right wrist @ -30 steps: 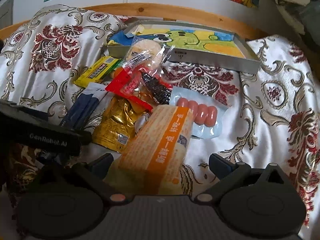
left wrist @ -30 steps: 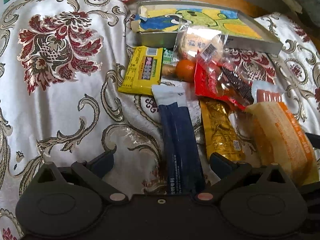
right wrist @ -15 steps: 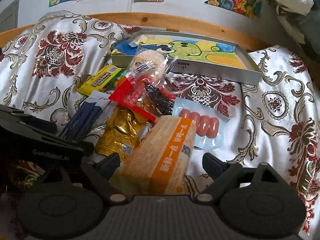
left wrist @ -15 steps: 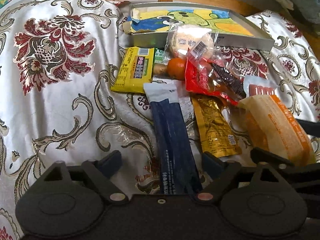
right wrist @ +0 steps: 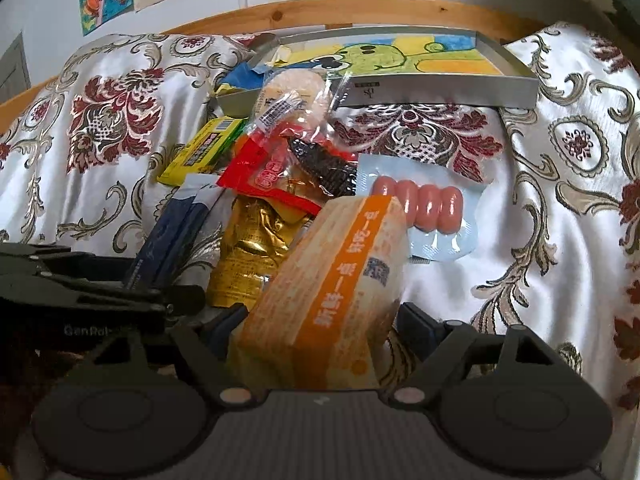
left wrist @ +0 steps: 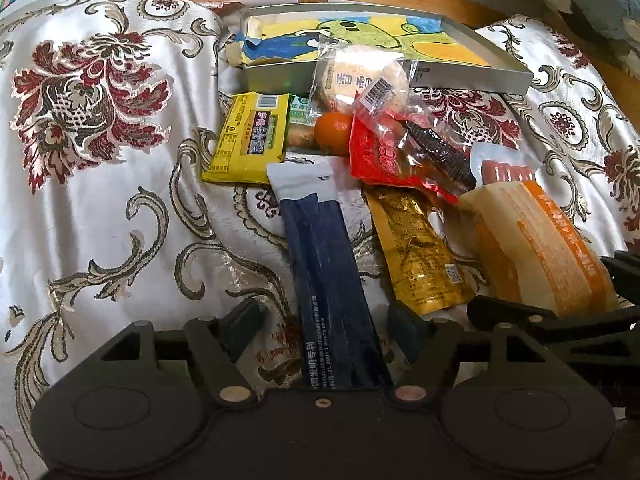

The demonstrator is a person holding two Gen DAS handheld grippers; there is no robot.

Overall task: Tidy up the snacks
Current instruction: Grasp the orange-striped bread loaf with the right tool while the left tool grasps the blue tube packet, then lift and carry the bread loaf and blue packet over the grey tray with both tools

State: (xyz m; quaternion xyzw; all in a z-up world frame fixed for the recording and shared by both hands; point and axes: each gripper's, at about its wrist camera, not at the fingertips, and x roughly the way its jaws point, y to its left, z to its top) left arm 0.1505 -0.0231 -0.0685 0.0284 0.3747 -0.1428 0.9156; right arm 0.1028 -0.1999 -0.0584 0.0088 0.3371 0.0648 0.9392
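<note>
Snacks lie heaped on a floral satin cloth in front of a grey tray [left wrist: 472, 76] lined with a crayon drawing. My left gripper [left wrist: 324, 322] is open, its fingers either side of a long dark blue packet [left wrist: 324, 264], with a gap showing on the left side. In the right wrist view my right gripper [right wrist: 320, 320] is shut on an orange cracker pack [right wrist: 340, 276], whose far end tilts up over a pack of pink sausages [right wrist: 420, 208]. A gold pouch [left wrist: 416, 252] lies between the blue packet and the cracker pack [left wrist: 540, 244].
Behind these lie a yellow packet [left wrist: 252, 140], an orange fruit [left wrist: 334, 134], a red pack [left wrist: 400, 152] and a round cake in clear wrap [left wrist: 352, 76]. A wooden rail [right wrist: 360, 8] and a wall with drawings stand at the back. Bare cloth [left wrist: 100, 208] spreads to the left.
Both grippers have narrowed over the last second. The left fingers have drawn in toward the blue packet; the right fingers have come onto the cracker pack, whose far end has risen.
</note>
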